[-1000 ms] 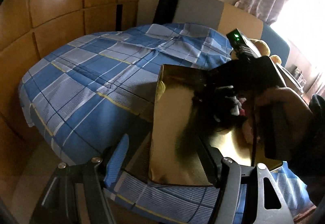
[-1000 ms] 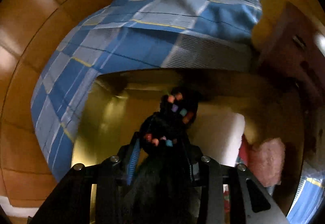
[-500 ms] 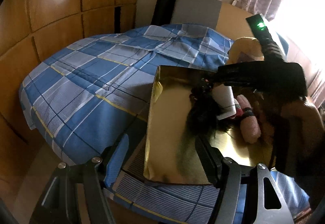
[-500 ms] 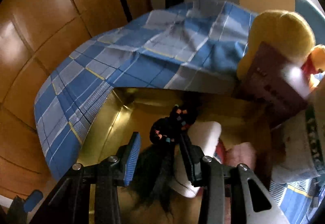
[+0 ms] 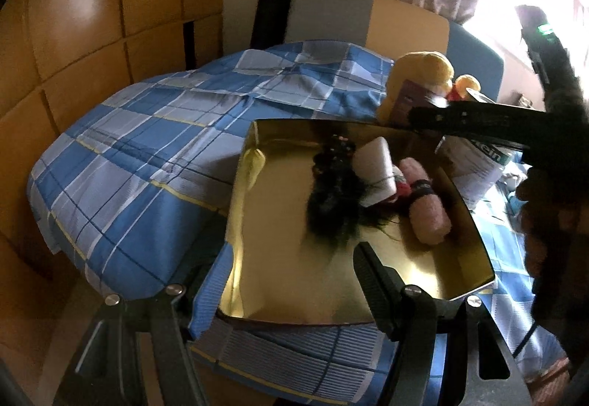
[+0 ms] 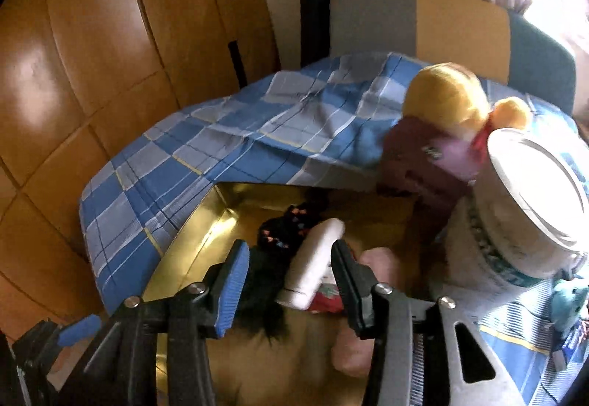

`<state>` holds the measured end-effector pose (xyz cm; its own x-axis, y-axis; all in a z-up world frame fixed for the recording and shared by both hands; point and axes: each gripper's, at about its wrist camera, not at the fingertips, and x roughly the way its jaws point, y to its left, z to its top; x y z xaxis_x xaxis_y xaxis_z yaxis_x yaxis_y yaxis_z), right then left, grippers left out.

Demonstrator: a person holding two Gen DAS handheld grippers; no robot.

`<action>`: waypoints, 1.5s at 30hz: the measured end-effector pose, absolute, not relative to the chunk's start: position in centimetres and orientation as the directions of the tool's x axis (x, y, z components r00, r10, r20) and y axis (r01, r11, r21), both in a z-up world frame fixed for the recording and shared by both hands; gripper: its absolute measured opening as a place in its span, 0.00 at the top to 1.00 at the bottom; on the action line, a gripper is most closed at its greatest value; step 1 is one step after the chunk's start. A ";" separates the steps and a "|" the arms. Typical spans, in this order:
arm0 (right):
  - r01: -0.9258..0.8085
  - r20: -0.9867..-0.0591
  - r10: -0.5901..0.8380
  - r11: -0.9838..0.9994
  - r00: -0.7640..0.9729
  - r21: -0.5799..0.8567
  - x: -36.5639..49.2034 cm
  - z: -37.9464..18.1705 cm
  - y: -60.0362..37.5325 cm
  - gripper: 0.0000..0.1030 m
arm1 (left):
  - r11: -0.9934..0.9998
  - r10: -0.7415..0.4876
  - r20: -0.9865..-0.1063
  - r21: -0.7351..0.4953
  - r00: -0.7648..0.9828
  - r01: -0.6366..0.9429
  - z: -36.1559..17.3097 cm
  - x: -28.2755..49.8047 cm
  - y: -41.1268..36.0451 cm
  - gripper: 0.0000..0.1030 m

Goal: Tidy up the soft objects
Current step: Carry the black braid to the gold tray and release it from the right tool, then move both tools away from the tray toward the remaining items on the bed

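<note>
A gold box (image 5: 279,280) lies on the blue checked bedspread (image 5: 140,155). In it lie a black furry item with coloured beads (image 5: 333,199), a white roll (image 5: 375,166) and a pink roll (image 5: 427,207). In the right wrist view they show as the black item (image 6: 283,233), the white roll (image 6: 313,262) and the pink roll (image 6: 383,262). My left gripper (image 5: 287,280) is open, its fingers either side of the box's near left corner. My right gripper (image 6: 291,277) is open and empty, above the box. A yellow plush toy (image 6: 449,100) sits behind the box.
A white tub with a lid (image 6: 530,207) stands right of the box, a maroon card (image 6: 416,163) leaning by the plush. A small teal toy (image 6: 568,299) lies far right. Wooden panels (image 5: 73,19) line the left; a padded headboard (image 5: 368,15) and a curtain are behind.
My right gripper let go of the black furry item in the box, opened, and rose up and back. The left gripper stayed at the box's near corner.
</note>
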<state>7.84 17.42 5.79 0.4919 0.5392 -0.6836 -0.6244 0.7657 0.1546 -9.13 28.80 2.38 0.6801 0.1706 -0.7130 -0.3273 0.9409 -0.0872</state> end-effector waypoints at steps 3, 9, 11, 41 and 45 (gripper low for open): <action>-0.606 -0.674 0.536 0.779 0.508 0.162 7.7 6.2 15.2 0.54 | 0.948 0.165 -0.711 -0.077 0.683 -0.309 2.5 -9.0 28.1 0.34; -0.588 -0.593 0.535 0.799 0.602 0.125 6.3 8.3 9.9 0.54 | 0.963 0.151 -0.708 -0.053 0.690 -0.264 2.9 -8.6 26.2 0.33; -0.570 -0.567 0.520 0.815 0.638 0.107 6.1 9.2 7.7 0.54 | 0.967 0.147 -0.708 -0.044 0.691 -0.250 3.0 -8.4 25.6 0.33; 0.315 -0.680 -0.004 0.888 0.734 0.335 12.6 1.8 -28.6 0.54 | 0.976 -0.092 -0.738 0.065 0.669 0.206 4.0 -1.1 8.6 0.34; 0.336 -0.687 0.052 0.844 0.725 0.419 12.5 1.3 -29.8 0.54 | 0.961 -0.148 -0.744 0.047 0.651 0.273 4.0 1.1 5.2 0.34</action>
<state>12.53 -29.75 1.30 0.7251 0.0521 -0.6866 0.3359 0.8437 0.4188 1.13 5.20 4.02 0.6511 -0.1485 -0.7443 0.2730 0.9608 0.0472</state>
